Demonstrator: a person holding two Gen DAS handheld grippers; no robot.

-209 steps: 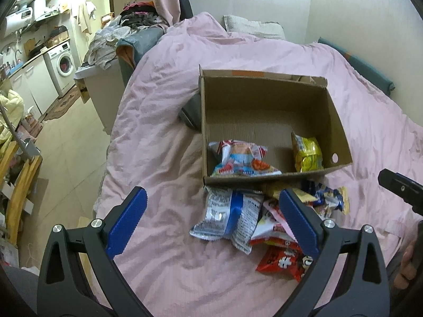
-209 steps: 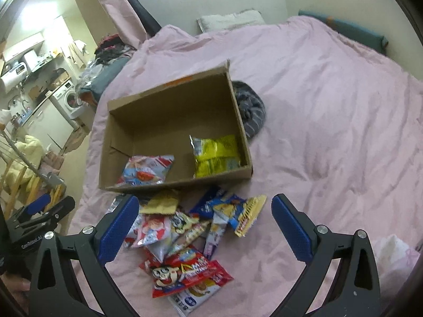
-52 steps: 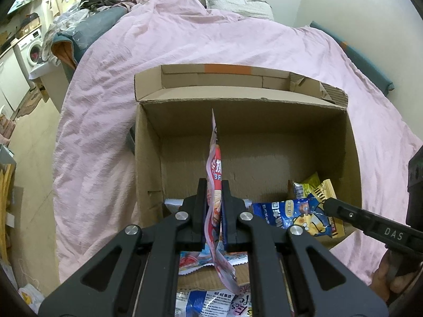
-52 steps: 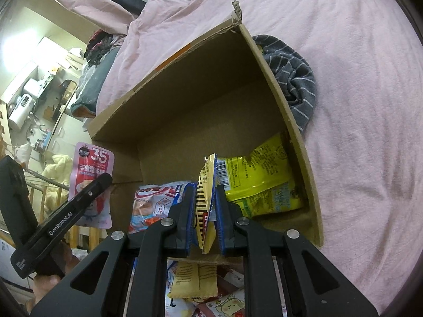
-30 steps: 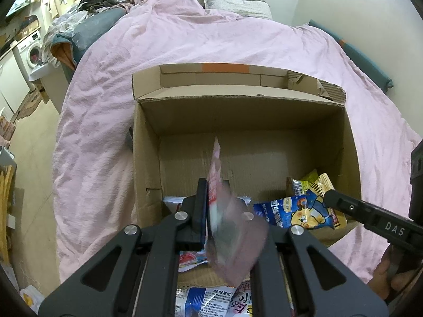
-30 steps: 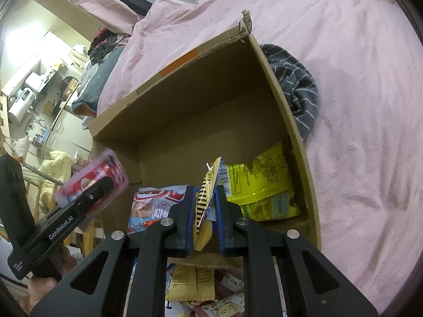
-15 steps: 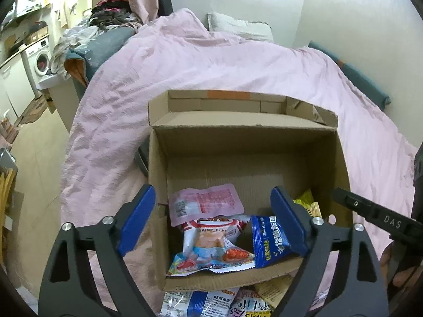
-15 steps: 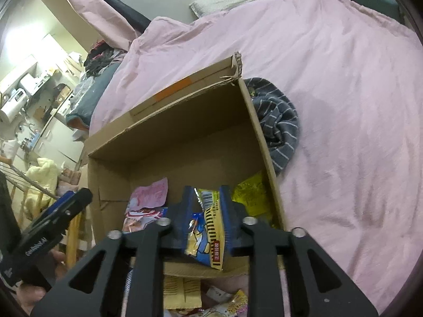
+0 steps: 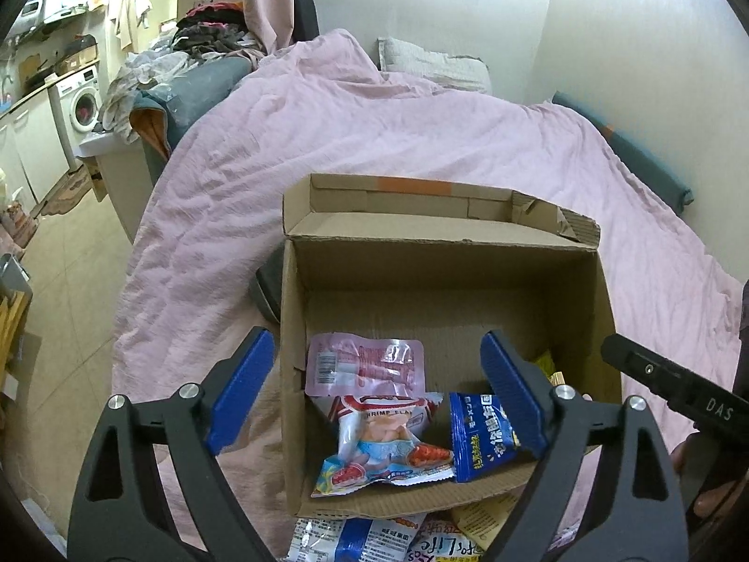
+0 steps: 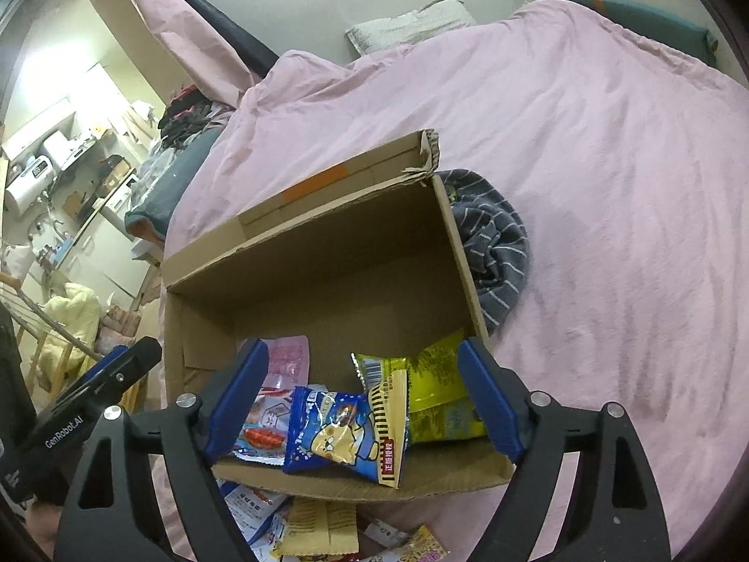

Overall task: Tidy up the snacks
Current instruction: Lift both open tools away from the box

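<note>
An open cardboard box (image 9: 440,262) (image 10: 327,253) stands on the pink bed. Inside lie a pink pouch (image 9: 365,365) (image 10: 288,358), a shrimp snack bag (image 9: 384,445) (image 10: 260,431), a blue and yellow bear packet (image 9: 482,440) (image 10: 346,435) and a yellow bag (image 10: 435,393). My left gripper (image 9: 374,393) is open and empty above the box's near left part. My right gripper (image 10: 363,403) is open and empty above the near right part. More snack packets (image 9: 374,538) (image 10: 313,529) lie on the bed in front of the box.
A striped grey cloth (image 10: 491,243) lies against the box's right side. A pillow (image 9: 430,65) sits at the head of the bed. Left of the bed are a floor, a washing machine (image 9: 79,103) and piled clothes (image 9: 206,33).
Both grippers opened and let go: the pink pouch and the blue and yellow packet now lie in the box. Both grippers have pulled back and up from the box.
</note>
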